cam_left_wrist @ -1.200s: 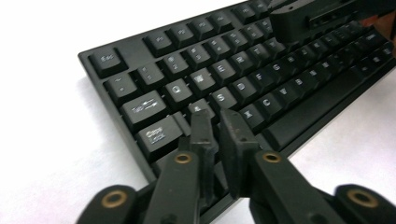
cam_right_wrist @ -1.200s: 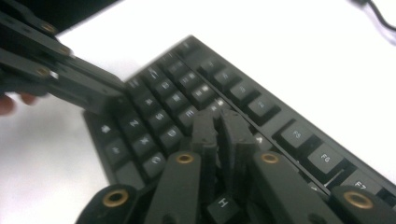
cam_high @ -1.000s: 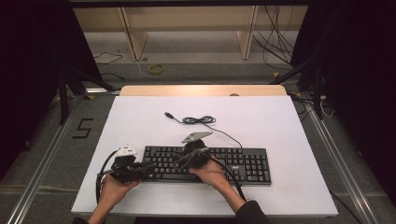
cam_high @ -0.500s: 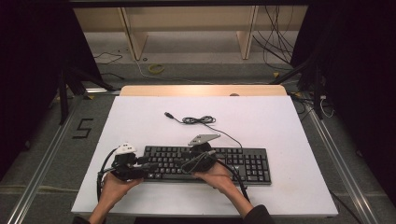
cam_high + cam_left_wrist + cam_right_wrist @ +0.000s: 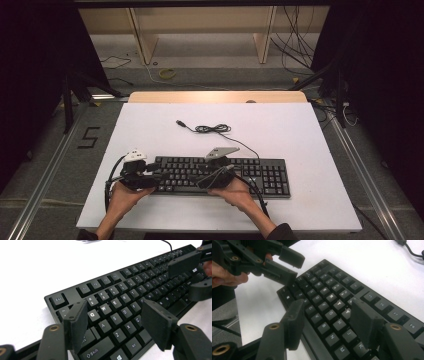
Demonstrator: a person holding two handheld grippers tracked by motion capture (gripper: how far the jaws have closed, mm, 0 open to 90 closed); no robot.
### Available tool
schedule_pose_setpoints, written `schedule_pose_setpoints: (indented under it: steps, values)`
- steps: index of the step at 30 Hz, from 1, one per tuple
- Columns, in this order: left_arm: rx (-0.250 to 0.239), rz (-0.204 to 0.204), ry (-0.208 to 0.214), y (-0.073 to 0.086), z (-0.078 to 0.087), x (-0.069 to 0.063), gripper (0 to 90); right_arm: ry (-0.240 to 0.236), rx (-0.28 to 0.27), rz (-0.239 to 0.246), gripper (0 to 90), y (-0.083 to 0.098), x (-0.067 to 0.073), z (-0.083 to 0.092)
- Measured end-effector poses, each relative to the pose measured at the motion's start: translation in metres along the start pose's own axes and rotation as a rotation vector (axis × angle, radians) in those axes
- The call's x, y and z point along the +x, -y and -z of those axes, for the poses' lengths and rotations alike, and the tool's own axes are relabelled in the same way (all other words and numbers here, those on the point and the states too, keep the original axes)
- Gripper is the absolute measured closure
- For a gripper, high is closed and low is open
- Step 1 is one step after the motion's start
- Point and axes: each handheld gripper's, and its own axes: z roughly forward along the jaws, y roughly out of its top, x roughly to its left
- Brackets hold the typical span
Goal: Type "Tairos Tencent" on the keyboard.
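Black keyboard, long and flat, lying on the near half of the white desk, long edge running left to right. Matte plastic case with rows of square, slightly dished keys lettered in white; wide shift and alt keys along the near row in the left gripper view. Thin black cable leaving the far edge of the keyboard, bunched in a loose coil farther off, ending in a small plug to the left. Smooth, bare white surface around it, with a strip of pale wood along the desk's far edge.

Left gripper over the left end of the keyboard, held in a hand coming up from the near edge. Jaws apart, having just been opening: two flat, blocky black pads of rough printed plastic with brass-ringed pivots, standing over the Q-to-C keys, nothing pressed between them.

Right gripper over the middle of the keyboard, grey three-cornered plate on top, hand behind it. Jaws likewise wide and just opened further, above the letter keys near G, H and B, clamped on nothing. The two grippers near each other, tips angled toward one another.
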Motion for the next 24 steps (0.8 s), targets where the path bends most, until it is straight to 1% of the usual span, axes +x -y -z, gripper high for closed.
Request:
schedule_pose_setpoints:
  steps: [3, 7, 11, 13, 15, 18, 19, 20, 22, 23, 24]
  values:
    - [-0.003, 0.001, -0.002, -0.003, -0.002, 0.001, 37.2, 0.006, 0.001, -0.003, 43.8, 0.002, 0.000, 0.001]
    - [0.002, -0.008, 0.002, -0.006, -0.005, 0.000, 39.9, 0.006, 0.001, -0.002, 43.1, 0.005, 0.001, 0.003]
    - [0.019, -0.016, 0.016, -0.010, -0.010, -0.001, 51.2, 0.010, 0.009, 0.004, 40.6, 0.009, 0.003, 0.005]
    - [0.025, -0.004, 0.027, -0.012, -0.013, -0.001, 57.4, 0.012, 0.007, 0.008, 39.7, 0.011, 0.003, 0.006]
    - [0.044, -0.011, 0.036, -0.015, -0.018, -0.001, 61.7, 0.012, 0.007, 0.005, 39.3, 0.012, 0.003, 0.008]
    - [0.059, -0.016, 0.044, -0.017, -0.021, -0.003, 67.9, 0.017, 0.004, 0.005, 38.6, 0.015, 0.003, 0.009]
    - [0.073, -0.025, 0.043, -0.019, -0.025, -0.005, 70.5, 0.016, 0.004, 0.007, 38.5, 0.016, 0.004, 0.010]
    - [0.073, -0.025, 0.043, -0.019, -0.025, -0.005, 73.0, 0.017, 0.003, 0.007, 38.3, 0.016, 0.004, 0.010]
    - [0.089, -0.033, 0.037, -0.020, -0.029, -0.007, 77.7, 0.015, 0.002, 0.007, 37.6, 0.017, 0.004, 0.011]
    - [0.096, -0.042, 0.037, -0.020, -0.030, -0.008, 77.7, 0.015, 0.002, 0.007, 37.6, 0.017, 0.004, 0.011]
    - [0.102, -0.045, 0.035, -0.020, -0.032, -0.009, 81.8, 0.018, 0.000, 0.016, 36.3, 0.018, 0.005, 0.013]
